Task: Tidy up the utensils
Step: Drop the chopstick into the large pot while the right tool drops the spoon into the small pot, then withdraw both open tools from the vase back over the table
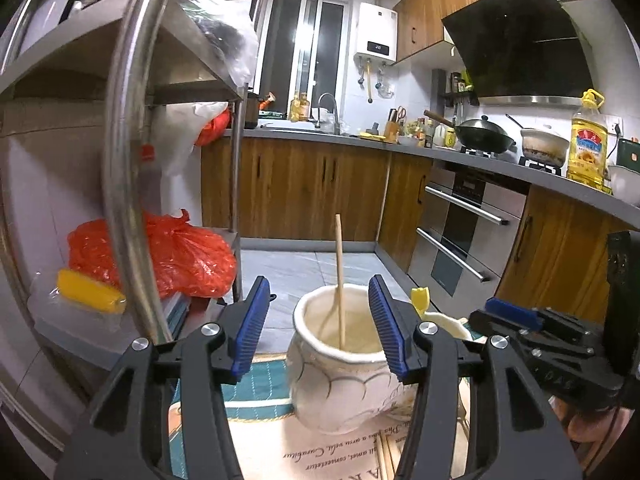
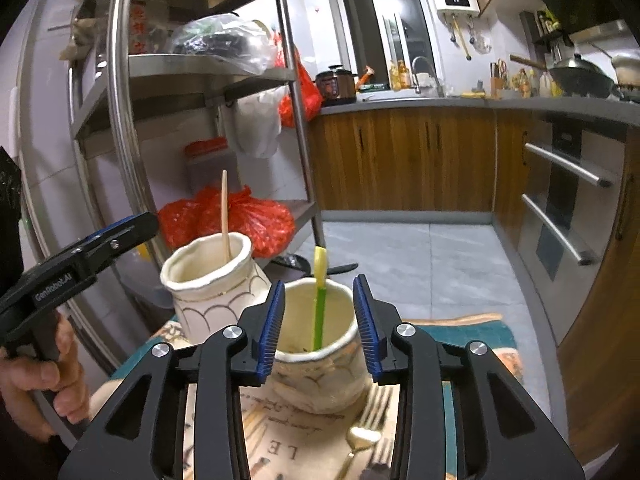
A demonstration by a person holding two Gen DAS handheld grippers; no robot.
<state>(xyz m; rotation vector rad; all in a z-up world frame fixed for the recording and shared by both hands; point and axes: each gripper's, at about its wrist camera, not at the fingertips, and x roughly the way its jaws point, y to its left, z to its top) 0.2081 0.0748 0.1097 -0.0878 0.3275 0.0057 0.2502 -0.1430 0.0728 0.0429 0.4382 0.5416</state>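
Two cream ceramic jars stood side by side on a printed placemat (image 2: 472, 330) at the edge of the surface in a home kitchen, each holding one utensil. The left gripper (image 1: 316, 326) hovered just short of the taller jar (image 1: 340, 360), its blue-padded jaws spread to either side of the rim and pinching nothing; a single wooden chopstick (image 1: 339, 276) stood nearly upright inside that jar, leaning against its inner wall. The right gripper (image 2: 318, 326) was poised the same way before the shorter jar (image 2: 320, 360), jaws likewise parted and empty, with a green-handled utensil topped by a yellow end (image 2: 320, 300) standing in it. A gold fork (image 2: 368, 420) lay flat on the placemat in front of the shorter jar, partly hidden beneath the right gripper. A hand (image 2: 32, 384) gripped the left gripper's handle at the edge of the right wrist view. Behind the jars stood a steel shelving rack (image 2: 120, 120) with a red plastic bag (image 2: 240, 220) on its lower shelf. Beyond it ran wood-fronted cabinets (image 2: 400, 156) under a grey counter, where a wok (image 1: 486, 136) sat on the stove and a bottle of cooking oil (image 1: 588, 144) stood nearby.
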